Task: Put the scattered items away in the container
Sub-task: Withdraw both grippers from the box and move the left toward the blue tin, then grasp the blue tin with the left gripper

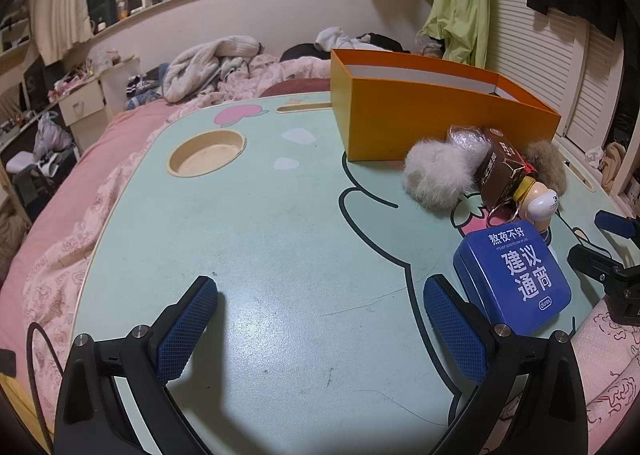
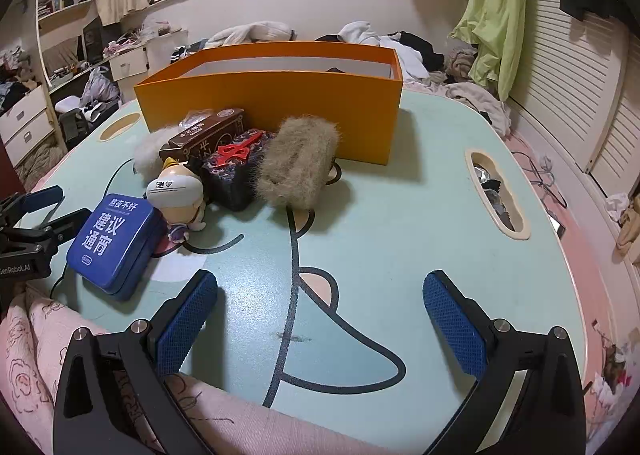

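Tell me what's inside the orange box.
From both views the orange box shows only its white inner walls and, in the right wrist view, a small dark shape near the far right corner. Its front wall hides the floor, so whatever lies lower stays unseen.

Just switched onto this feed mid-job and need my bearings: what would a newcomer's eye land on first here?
The orange box at the far side of the mint table, open-topped, stands out first. Right in front of it sits a heap of loose items: a blue tin nearest, a figurine, a brown carton, and white and tan fur pieces. Both grippers, left and right, hang open and empty over bare tabletop.
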A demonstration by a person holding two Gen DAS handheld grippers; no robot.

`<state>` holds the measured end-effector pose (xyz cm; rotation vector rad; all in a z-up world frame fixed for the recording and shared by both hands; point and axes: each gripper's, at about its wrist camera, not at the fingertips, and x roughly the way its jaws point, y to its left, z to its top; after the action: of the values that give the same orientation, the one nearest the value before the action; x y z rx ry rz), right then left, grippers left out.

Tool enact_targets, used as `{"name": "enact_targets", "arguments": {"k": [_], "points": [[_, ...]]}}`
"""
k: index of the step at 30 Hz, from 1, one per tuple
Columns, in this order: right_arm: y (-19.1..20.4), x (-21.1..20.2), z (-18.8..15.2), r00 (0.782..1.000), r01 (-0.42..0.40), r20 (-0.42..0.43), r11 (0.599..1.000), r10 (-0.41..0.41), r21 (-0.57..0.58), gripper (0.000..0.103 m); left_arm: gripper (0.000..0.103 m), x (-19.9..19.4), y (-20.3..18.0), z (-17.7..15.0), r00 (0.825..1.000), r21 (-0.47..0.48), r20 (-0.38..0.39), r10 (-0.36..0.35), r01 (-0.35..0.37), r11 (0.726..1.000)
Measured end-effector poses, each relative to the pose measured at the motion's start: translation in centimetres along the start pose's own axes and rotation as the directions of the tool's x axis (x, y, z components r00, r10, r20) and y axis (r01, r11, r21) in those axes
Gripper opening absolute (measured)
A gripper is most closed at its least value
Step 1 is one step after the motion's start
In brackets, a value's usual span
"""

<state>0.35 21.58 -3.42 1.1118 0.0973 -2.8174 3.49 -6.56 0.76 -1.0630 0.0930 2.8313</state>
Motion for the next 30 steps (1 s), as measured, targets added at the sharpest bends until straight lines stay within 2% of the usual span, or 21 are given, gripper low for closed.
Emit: {"name": "enact_targets", "arguments": {"k": [10,15,17,20,21,23,24,27,30], "points": [[0.3,0.3,0.1,1.0,-0.003,0.002,1.0,0.003,-0.003,0.102,0.103,-0.4,0.0,0.0,1.0,0.003,0.005,0.009,-0.009,1.0],[1.1,0.0,0.5,1.0,-0.01,0.004,1.0,0.01,-0.002,0.102,0.102,-1.7,-0.3,-0.3,0.999,0.022,0.037,0.004,-0.004,1.0],[1.1,-0.3,0.5,1.0,-0.012,0.005,1.0,0.012,-0.002,0.102,0.099,-2.7,-0.6,0.0,0.997,0.027,0.067,-0.05,0.048,0.998],[1.3,-0.5,0.5,1.0,-0.014,0.006,1.0,0.014,-0.004,0.102,0.098,-4.4,-0.9,0.5,0.977,-0.02,0.064,-0.205,0.207,0.978],[1.5,-0.2,0.6,1.0,-0.014,0.006,1.0,0.014,-0.004,0.102,0.098,-5.0,-1.2,0.9,0.955,-0.064,0.045,-0.293,0.295,0.953],[1.3,-0.5,0.6,1.0,-0.015,0.006,1.0,0.015,-0.004,0.102,0.098,-5.5,-2.4,1.5,0.922,-0.099,0.013,-0.386,0.385,0.917],[1.3,-0.5,0.6,1.0,-0.015,0.006,1.0,0.015,-0.004,0.102,0.098,-5.6,-3.2,1.8,0.925,-0.096,-0.003,-0.381,0.379,0.921],[1.2,-0.5,0.6,1.0,-0.015,0.005,1.0,0.015,-0.004,0.102,0.098,-4.6,-6.3,2.7,0.953,-0.007,-0.07,-0.293,0.294,0.956],[1.3,-0.3,0.7,1.0,-0.016,0.006,1.0,0.016,-0.004,0.102,0.097,-2.8,-8.5,2.6,0.962,0.053,-0.143,-0.234,0.244,0.968]]}}
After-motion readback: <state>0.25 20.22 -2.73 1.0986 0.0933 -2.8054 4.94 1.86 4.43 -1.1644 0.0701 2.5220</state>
